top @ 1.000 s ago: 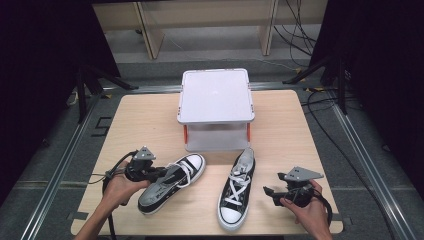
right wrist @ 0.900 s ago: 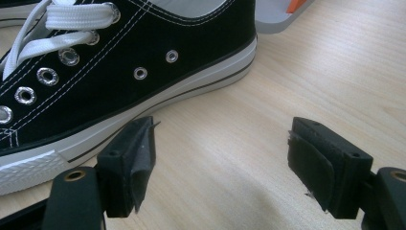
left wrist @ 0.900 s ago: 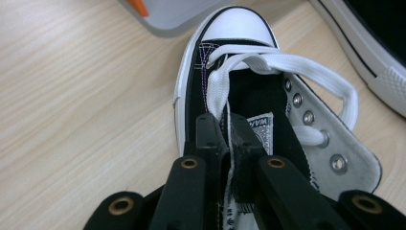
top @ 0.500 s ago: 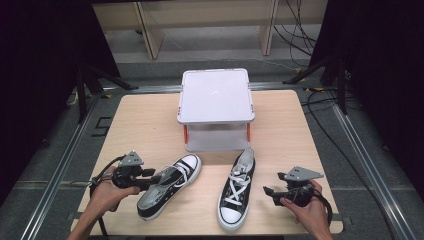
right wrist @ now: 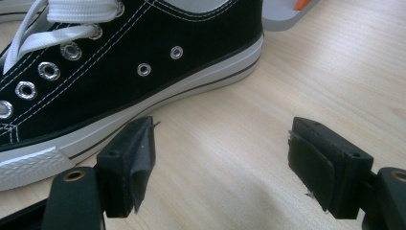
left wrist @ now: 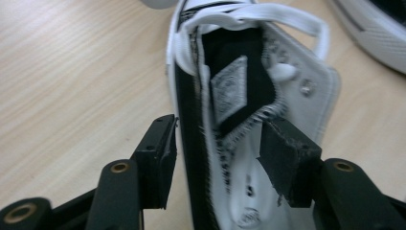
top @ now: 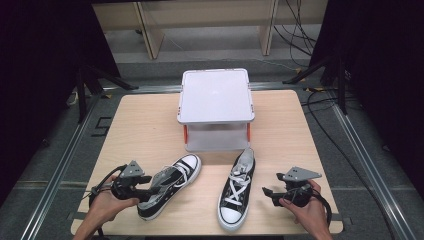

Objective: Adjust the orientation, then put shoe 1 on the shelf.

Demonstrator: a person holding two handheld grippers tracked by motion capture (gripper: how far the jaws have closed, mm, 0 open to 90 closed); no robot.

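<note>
Left gripper (top: 145, 186): jaws have just been opening and now stand about half open, straddling the collar wall of the left shoe (top: 169, 184), which lies on the table (top: 145, 130) near the front edge; pads look clear, so we treat it as released. We back straight out so we don't snag the laces. Right shoe (top: 237, 189) sits beside it, toe toward us. Right gripper (top: 267, 193) is wide open, empty, just beside that shoe's sole.

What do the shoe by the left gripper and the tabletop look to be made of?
Left shoe: apparently black canvas, going by the woven tongue label and frayed stitched edge, with metal-looking eyelets, flat white laces and a matte white sole, likely rubber. Table: pale wood or wood-look laminate, with visible lengthwise grain and a dull sheen.
</note>
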